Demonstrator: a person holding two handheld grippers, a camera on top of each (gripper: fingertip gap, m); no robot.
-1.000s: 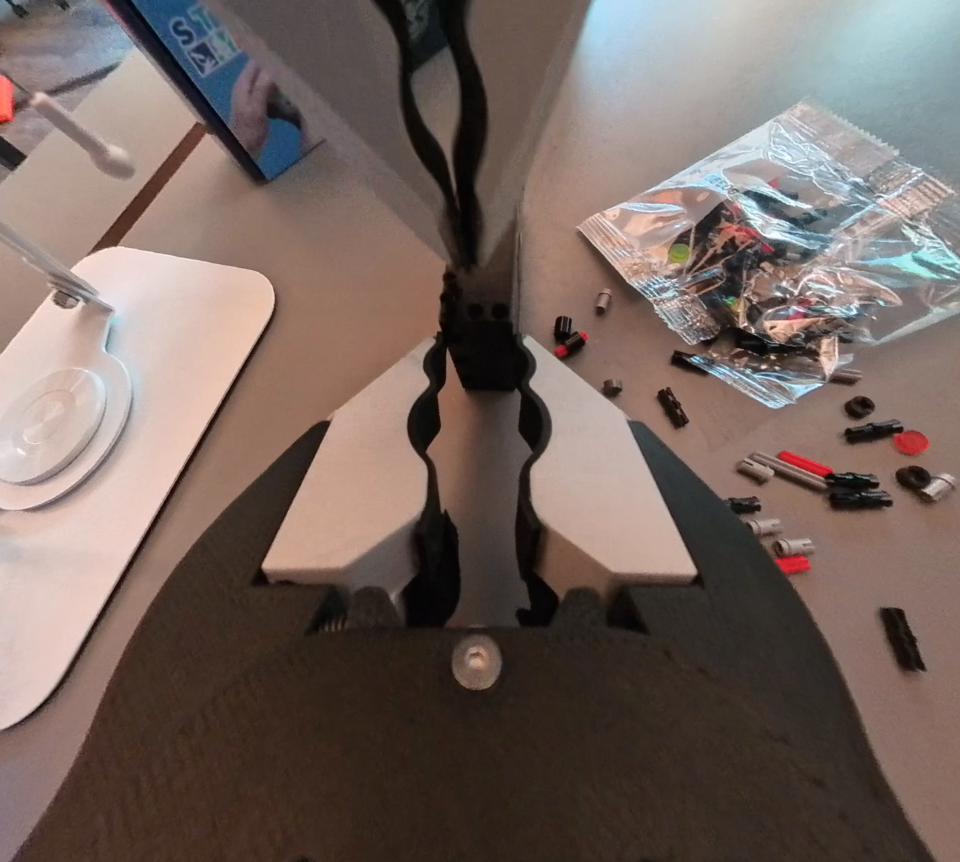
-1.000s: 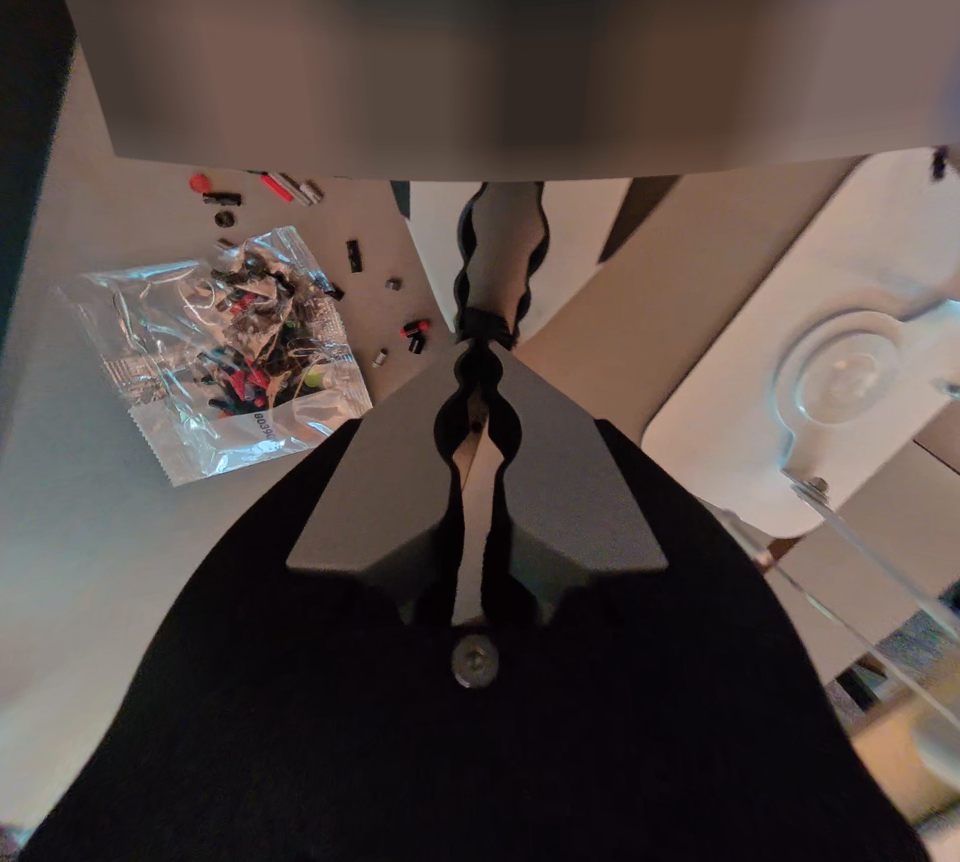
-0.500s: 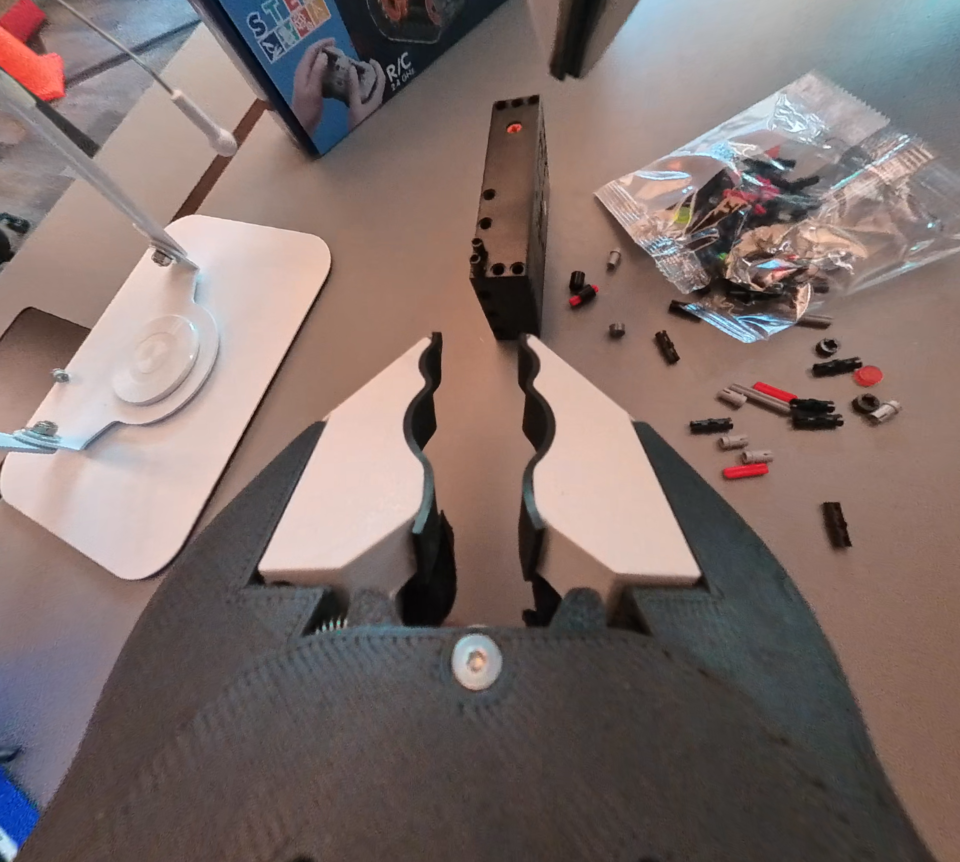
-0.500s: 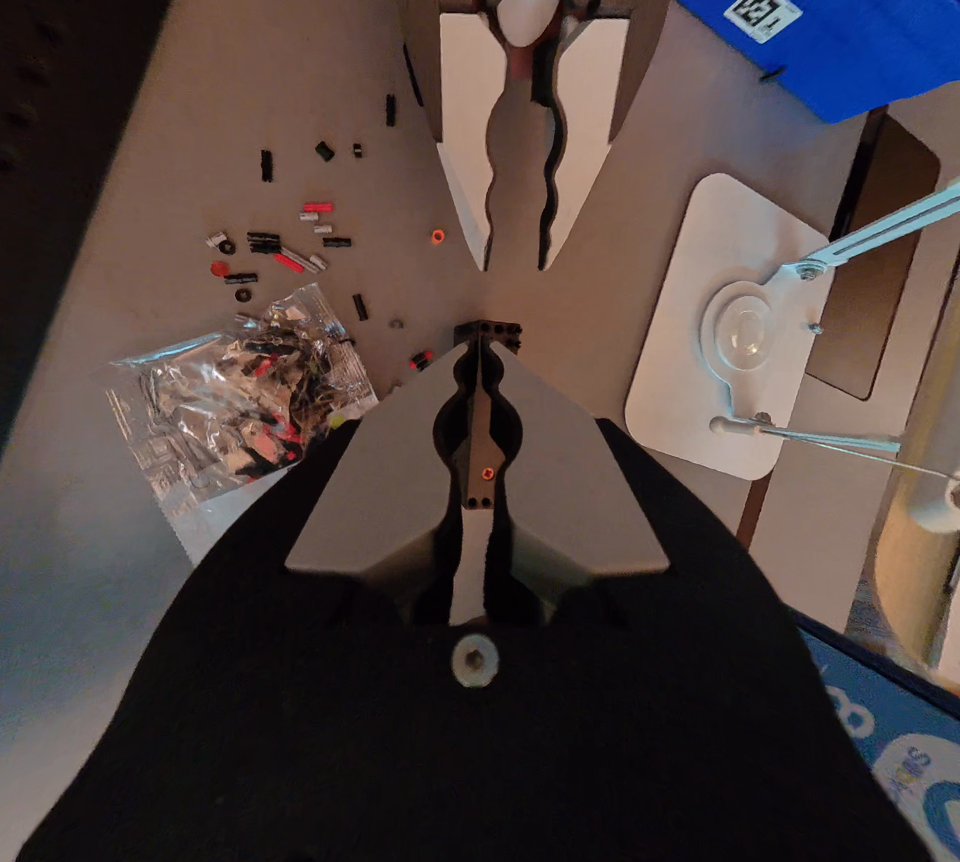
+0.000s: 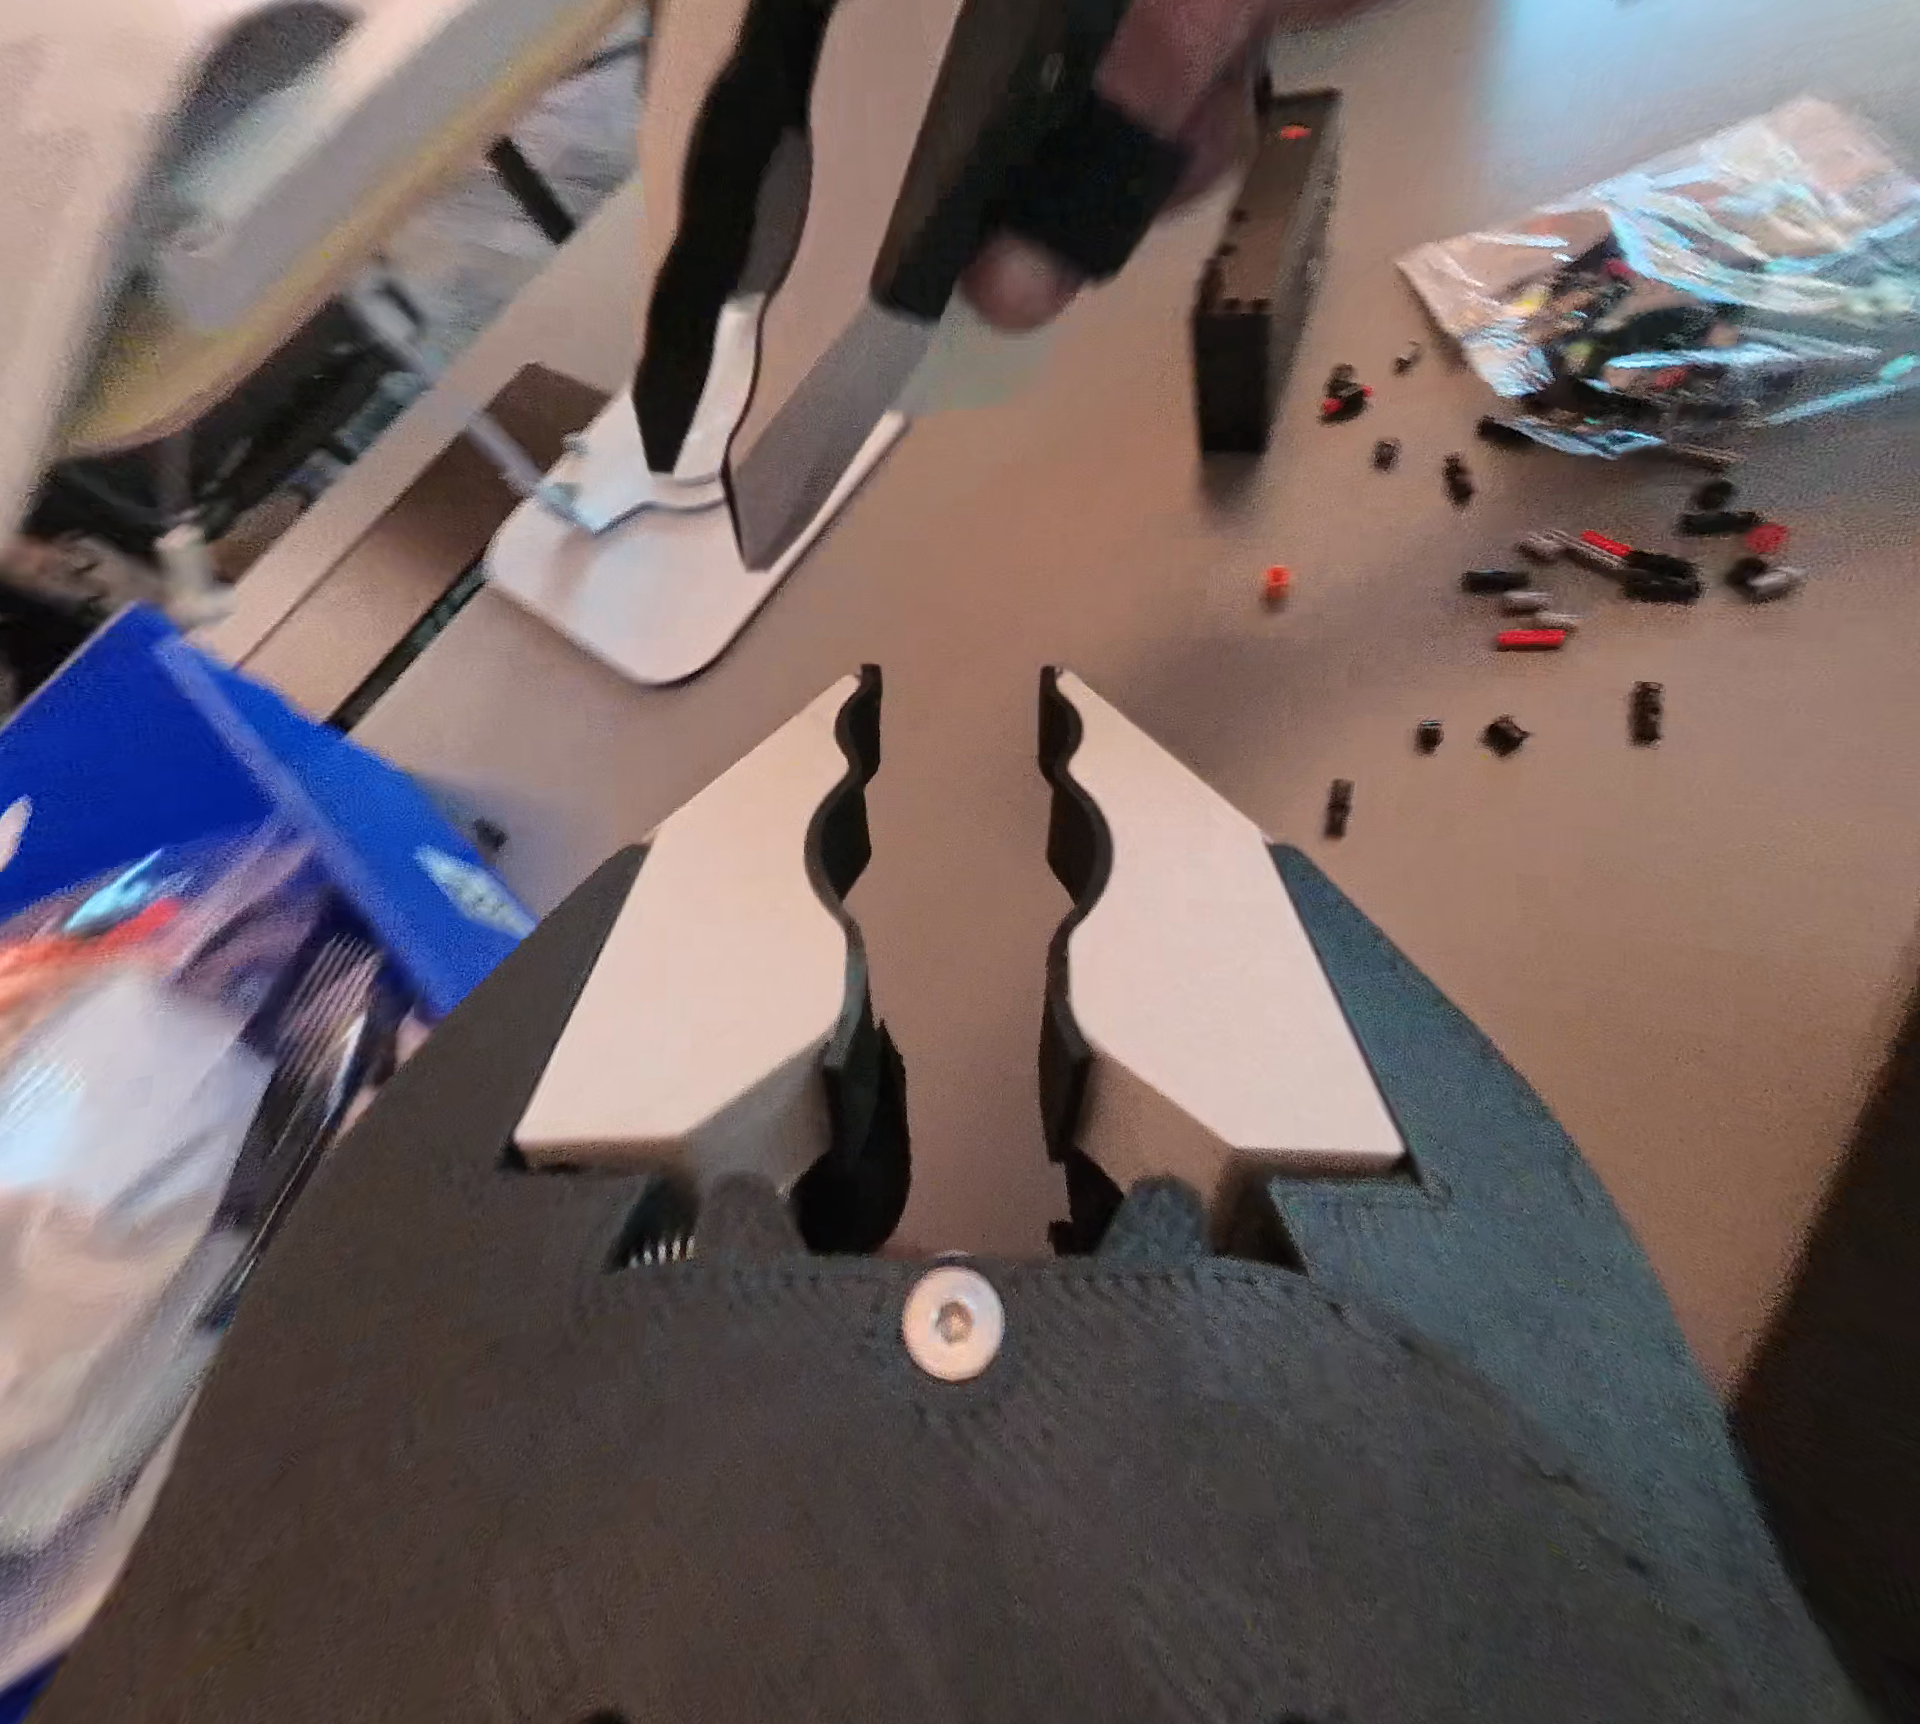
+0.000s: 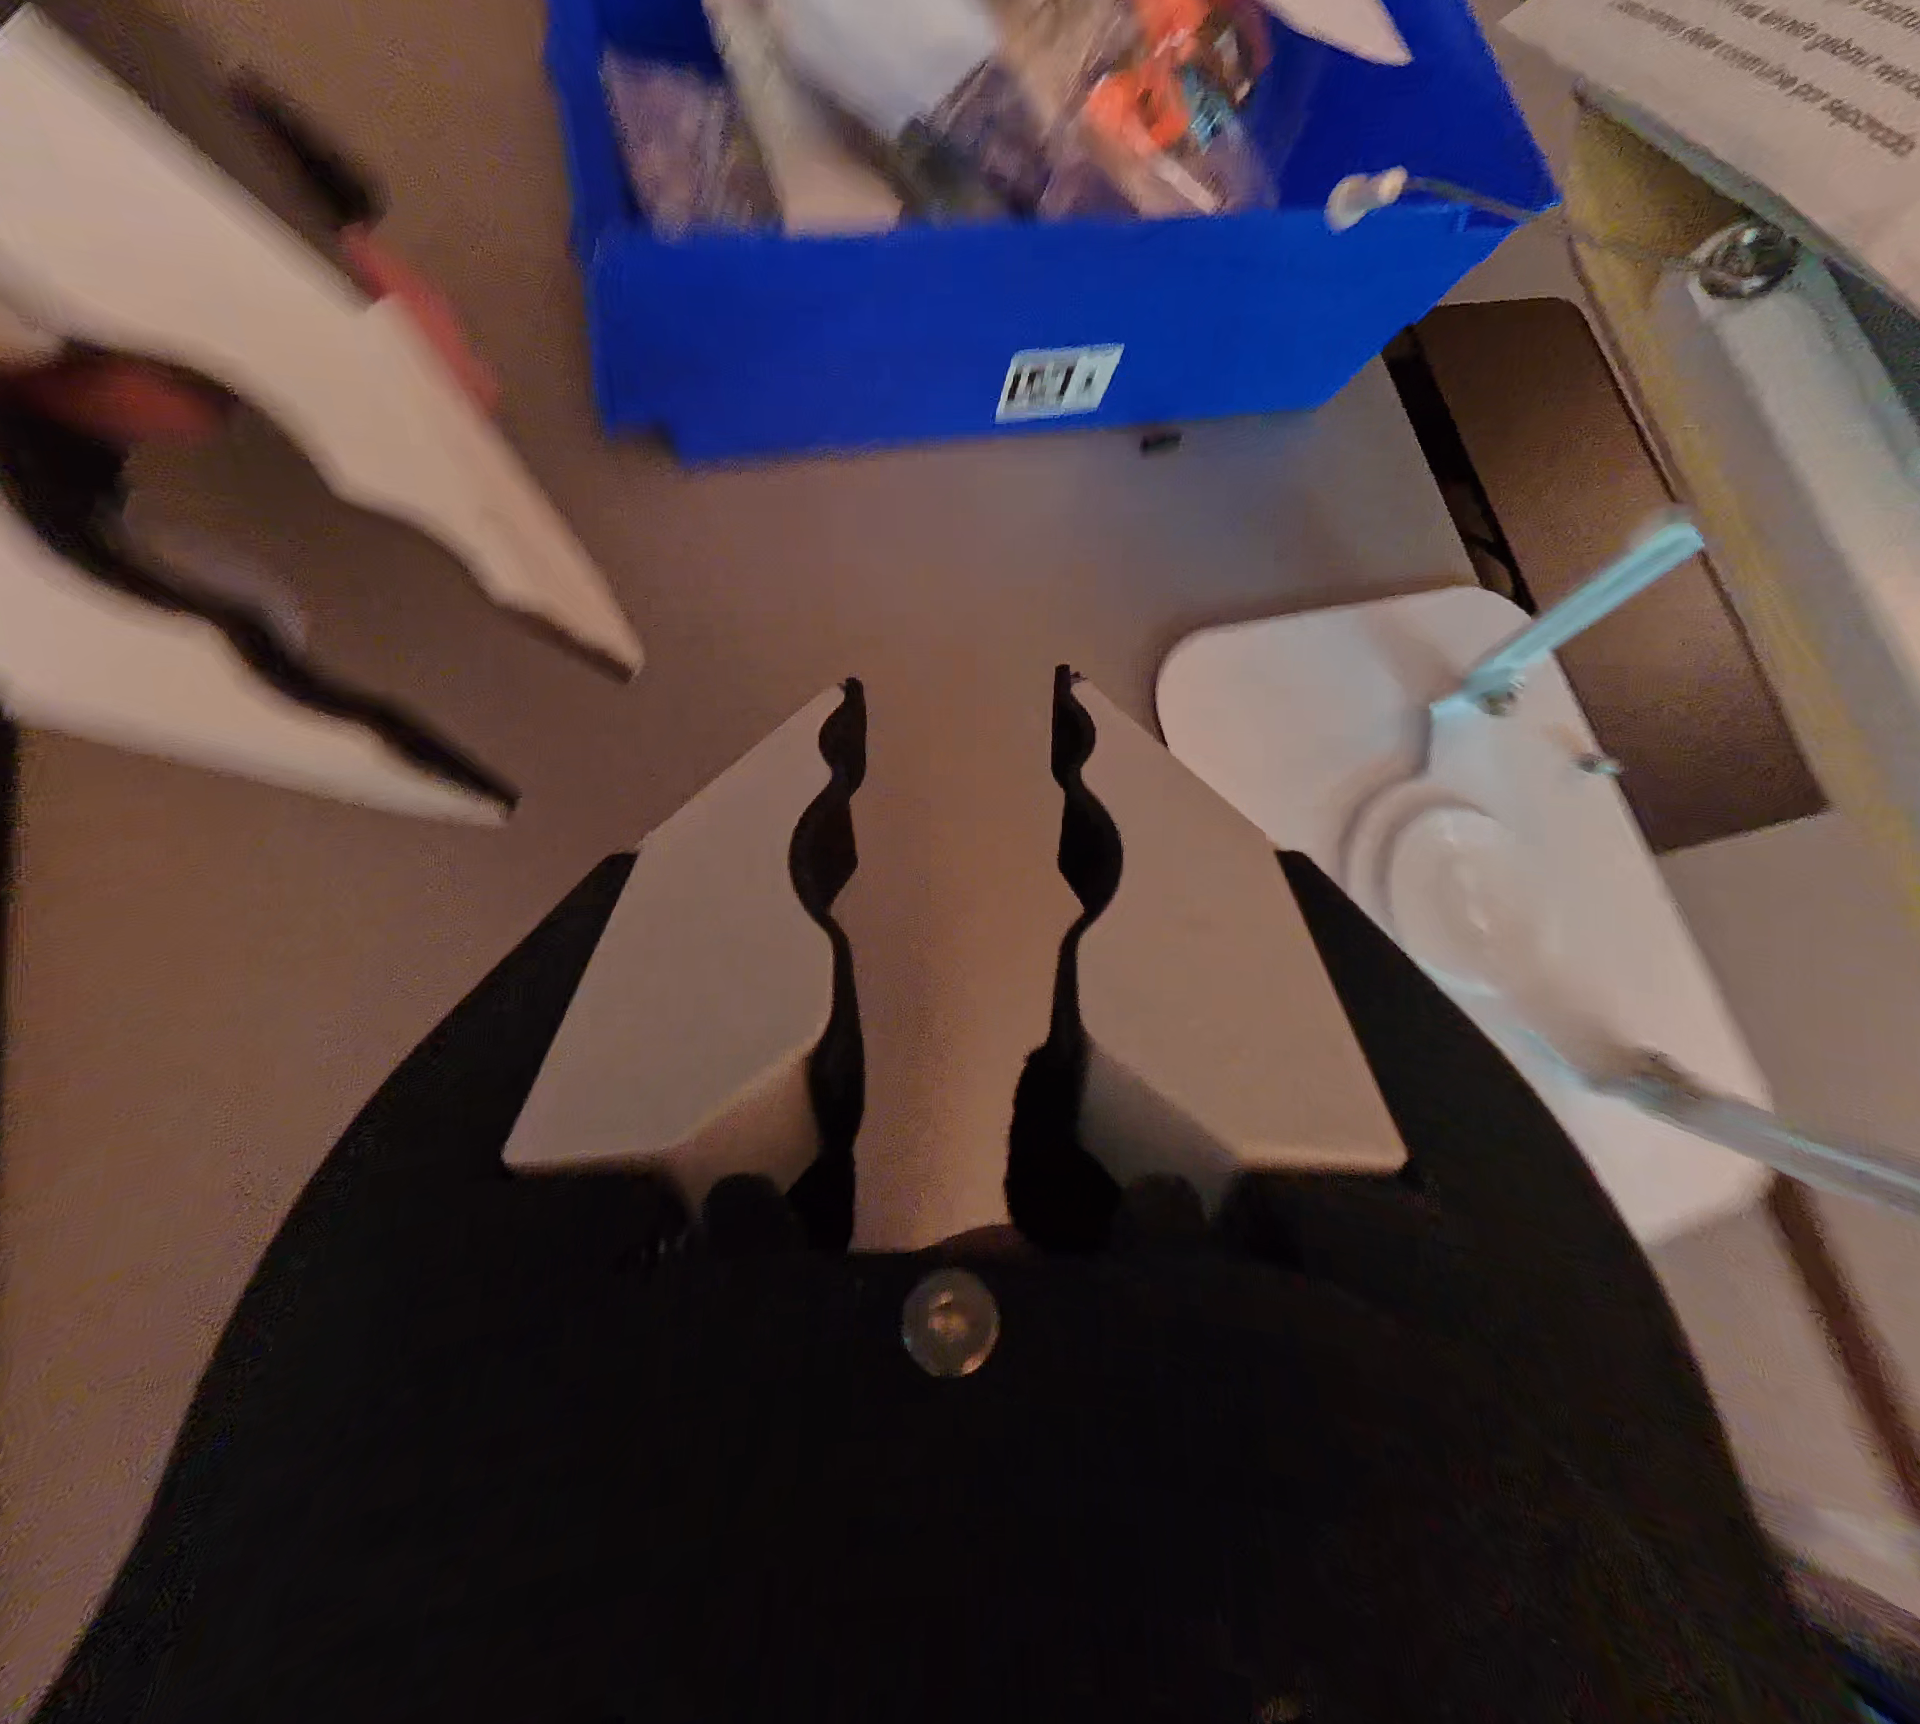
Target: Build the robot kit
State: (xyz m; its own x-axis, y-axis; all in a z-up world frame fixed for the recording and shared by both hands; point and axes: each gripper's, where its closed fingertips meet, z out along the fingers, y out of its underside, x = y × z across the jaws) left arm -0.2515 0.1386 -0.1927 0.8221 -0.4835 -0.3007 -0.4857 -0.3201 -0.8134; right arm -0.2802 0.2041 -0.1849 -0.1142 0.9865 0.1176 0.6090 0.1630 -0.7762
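My left gripper [image 5: 956, 687] is open and empty above bare tabletop. My right gripper [image 6: 956, 687] is also open and empty above the table. A long black block [image 5: 1262, 272] lies on the table beyond the left gripper, apart from both grippers. In the left wrist view the right gripper [image 5: 707, 511] shows blurred at the top, held by a hand [image 5: 1195, 12], next to the block. In the right wrist view the left gripper [image 6: 571, 739] shows blurred at the left edge, open.
A clear plastic bag [image 5: 1683, 303] of small parts lies at the right, with several loose black, grey and red pieces [image 5: 1610, 573] before it. A blue bin [image 6: 987, 334] of packets stands ahead of the right gripper. A white base plate [image 6: 1299, 708] with a lens lies at the right.
The right gripper has opened and let go of the black block, which now lies on the table. Both grippers have swung away from it and drawn apart. The views are motion-blurred.
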